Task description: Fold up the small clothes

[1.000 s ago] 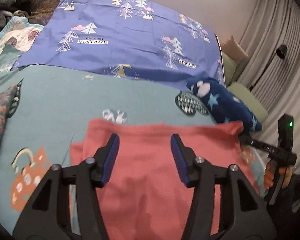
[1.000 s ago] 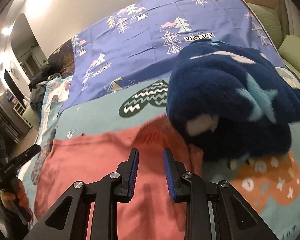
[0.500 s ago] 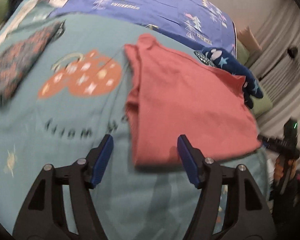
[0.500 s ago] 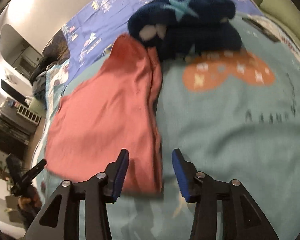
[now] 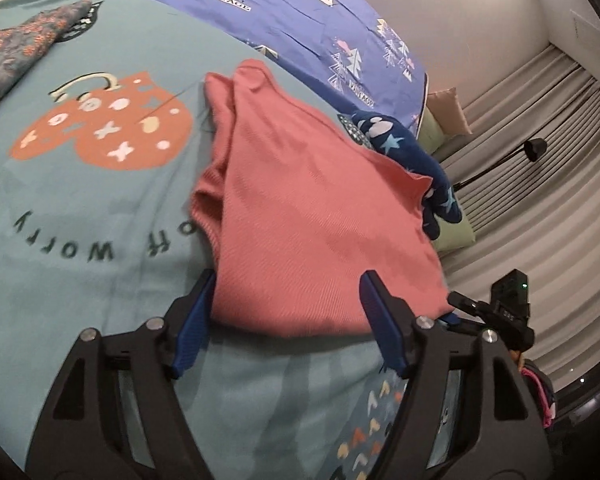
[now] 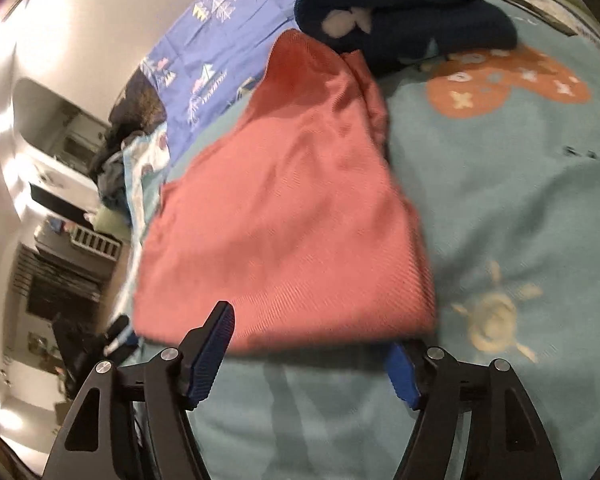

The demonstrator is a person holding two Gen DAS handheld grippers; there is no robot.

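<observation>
We hold both hand-held grippers, left (image 5: 286,322) and right (image 6: 312,354), wide open at the near hem of the red top (image 5: 312,216) lying flat on the bed (image 5: 80,208); next, we pinch both corners and fold.

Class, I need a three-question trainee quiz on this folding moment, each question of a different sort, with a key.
1. True or false: the left gripper is clamped on the pink garment.
2. What lies at the pink garment's far end? A) navy star-patterned fleece B) a white towel C) a shoe
3. Fill in: both grippers' fingers stand ____, the right gripper included.

Key: 1 false, its fingers are spread at the near hem; 2 A; 3 open.
</observation>
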